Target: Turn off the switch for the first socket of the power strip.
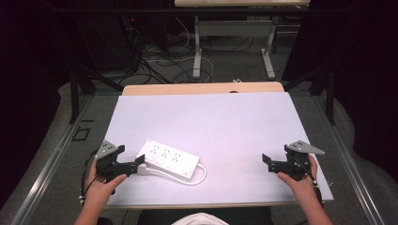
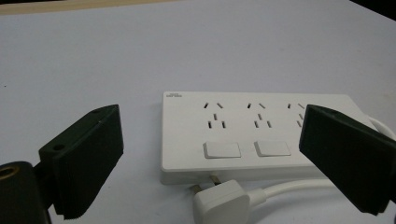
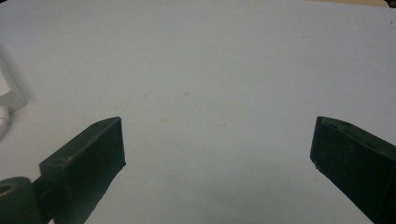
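Nearest in the left gripper view lies one white plug [image 2: 219,199], squarely between the spread jaws of the left gripper [image 1: 133,165], which grips nothing. The plug's pins point away from the gripper toward the near long side of the power strip [image 2: 254,135], and they look to sit just at its edge, though whether they touch it is hard to tell from this angle. The cable [image 2: 299,185] runs off to the right from the plug, under the right-hand jaw.

Just beyond the plug, the strip lies flat on the bench [image 1: 225,122], its long axis crossing the gripper's line of sight, left to right. From above it is slanted, its far end toward the middle of the bench. There is one strip; three socket groups and two switches show in the left gripper view, with more possibly hidden behind the jaw.

The left hand [image 1: 101,185] is much the nearer to plug and strip. The right gripper [image 1: 268,161] is well apart, at the bench's right edge, jaws also wide and empty over bare surface, pointing toward the strip, a corner of which shows far off in its view.
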